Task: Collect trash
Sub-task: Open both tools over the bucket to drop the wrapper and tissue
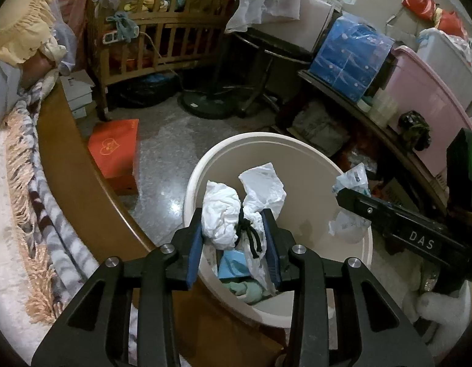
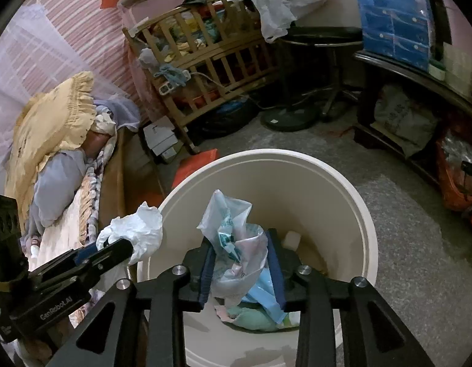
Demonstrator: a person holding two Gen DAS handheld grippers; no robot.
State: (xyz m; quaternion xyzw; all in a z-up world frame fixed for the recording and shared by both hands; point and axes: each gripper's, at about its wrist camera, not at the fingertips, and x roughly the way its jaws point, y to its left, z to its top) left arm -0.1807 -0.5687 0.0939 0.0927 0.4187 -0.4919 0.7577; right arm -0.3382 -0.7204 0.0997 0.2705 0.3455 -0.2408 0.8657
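- Both grippers are parked over the same white bin [image 2: 343, 183], each with its own bit of trash, so the only relation that matters is "load above the opening" vs "load above the rim".
- The left gripper [image 1: 234, 238] is pinched narrow on a white crumpled wad [image 1: 223, 214] with a black cord [image 1: 251, 238] tied round it. In the left wrist view the wad sits squarely over the bin's inside, toward the near-left side of the rim.
- From the right wrist view that same wad [image 2: 135, 232] looks like it hangs right at the bin's left edge, maybe just outside it. Fisheye makes this hard to call, so I'd guess it wants a nudge toward the middle before letting go.
- The right gripper [image 2: 240, 263] has a clear crinkly plastic bag [image 2: 233, 244] with teal print between its pads. The jaws stand narrow, but I can't tell if the pads really bite or the bag is only resting there.
- That bag stands upright, long axis running up and away from the claw, and directly below it is the bin floor with blue and green scraps [image 2: 260, 312] already lying there.
- So the right hand is better placed: its load is well inside the rim, straight drop. The left one is the borderline case.
- Bed edge [image 1: 68, 153] runs just beside the bin on the left, so a miss there would land against it.
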